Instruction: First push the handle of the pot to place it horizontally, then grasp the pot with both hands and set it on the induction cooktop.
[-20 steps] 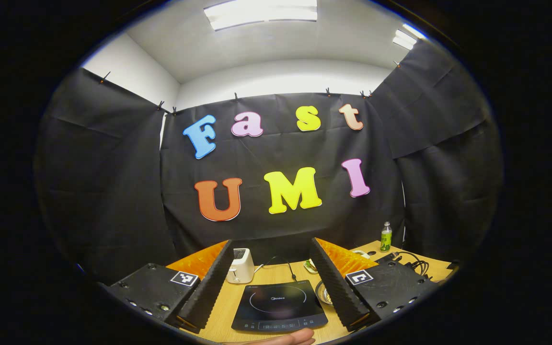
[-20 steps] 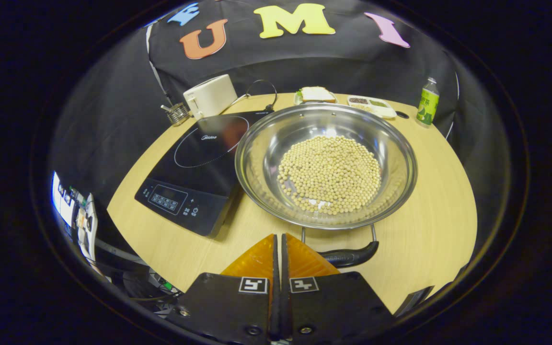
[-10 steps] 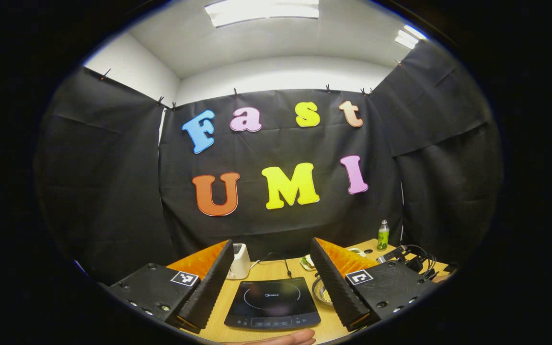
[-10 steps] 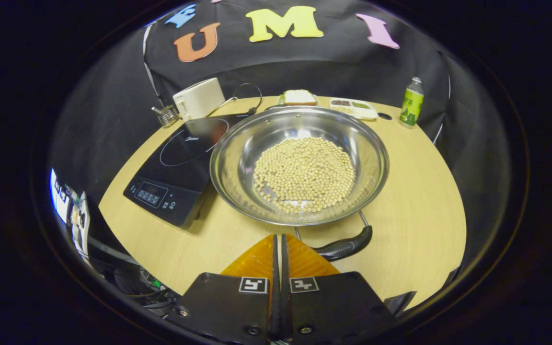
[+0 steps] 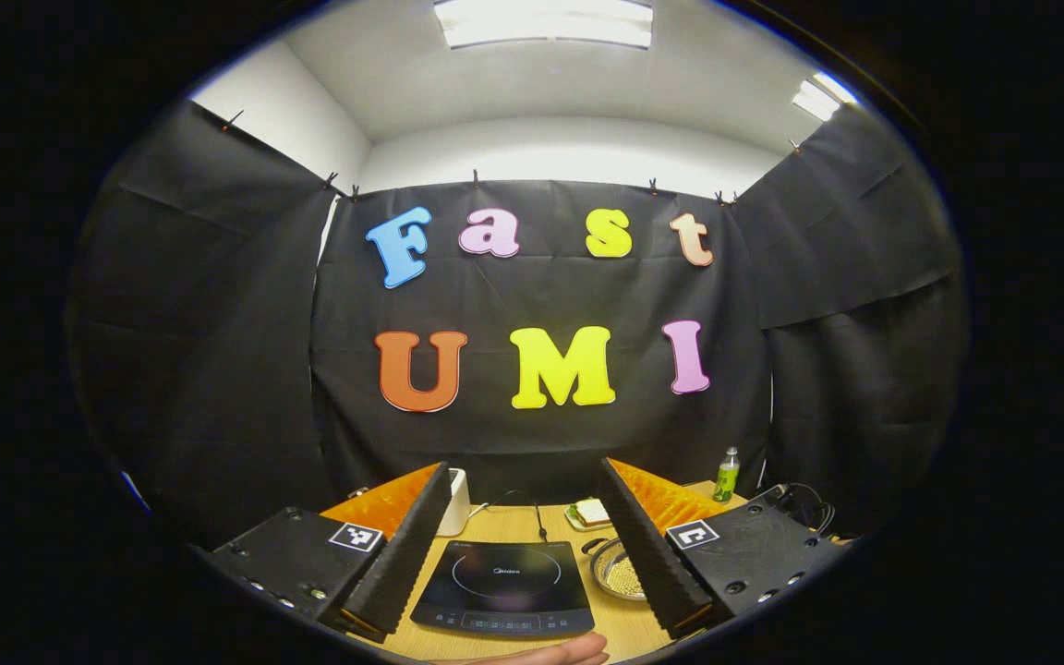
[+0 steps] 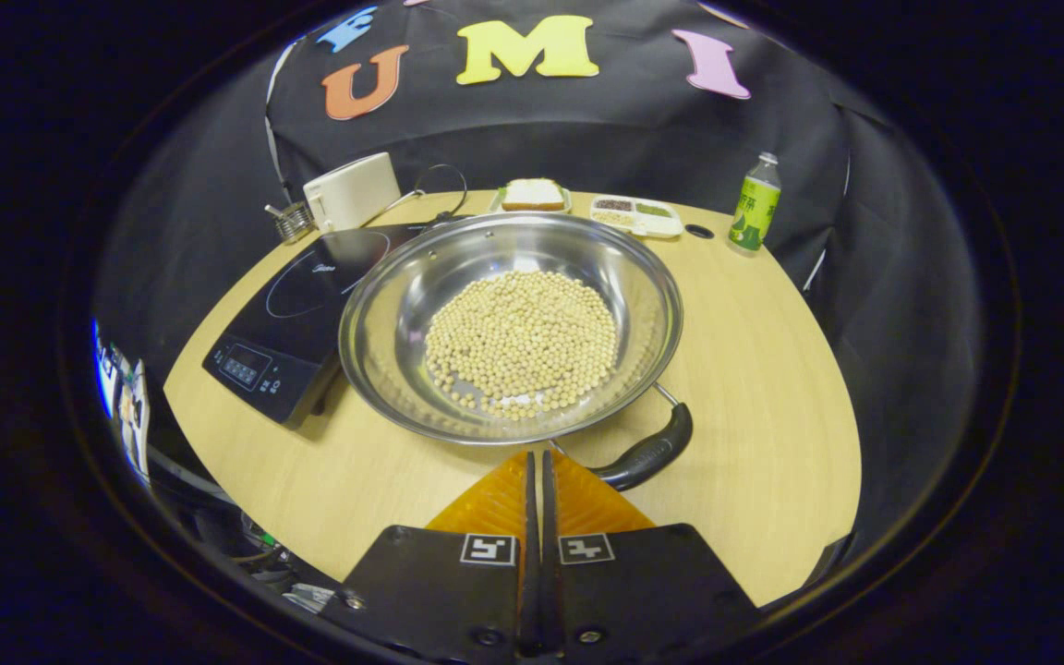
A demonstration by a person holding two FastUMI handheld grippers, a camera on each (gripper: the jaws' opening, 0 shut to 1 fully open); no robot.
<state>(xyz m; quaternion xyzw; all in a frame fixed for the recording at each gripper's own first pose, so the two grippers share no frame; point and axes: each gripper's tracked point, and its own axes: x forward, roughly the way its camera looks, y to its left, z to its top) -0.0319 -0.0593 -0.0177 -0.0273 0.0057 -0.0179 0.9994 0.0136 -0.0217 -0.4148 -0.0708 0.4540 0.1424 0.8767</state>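
A wide steel pot (image 6: 403, 305) with pale beans in it stands on the round wooden table (image 6: 772, 369), its rim overlapping the black induction cooktop (image 6: 283, 323) to its left. Its dark loop handle (image 6: 647, 453) points toward me and to the right. My right gripper (image 6: 537, 457) is shut with nothing in it, its tips just left of the handle and close to the pot's near rim. In the left gripper view my left gripper (image 5: 525, 503) is open and held high, with the cooktop (image 5: 502, 586) and the pot (image 5: 615, 573) far below between its fingers.
At the back of the table stand a white toaster (image 6: 352, 191), a small wire cup (image 6: 292, 222), a sandwich plate (image 6: 532, 194), a tray of small dishes (image 6: 638, 212) and a green bottle (image 6: 754, 203). Cables (image 5: 800, 503) lie at the right. A hand (image 5: 550, 651) shows at the bottom edge.
The pot has turned, so its handle has swung from lying across the front toward the right. The right gripper has shifted right. The left gripper has drawn back from the table.
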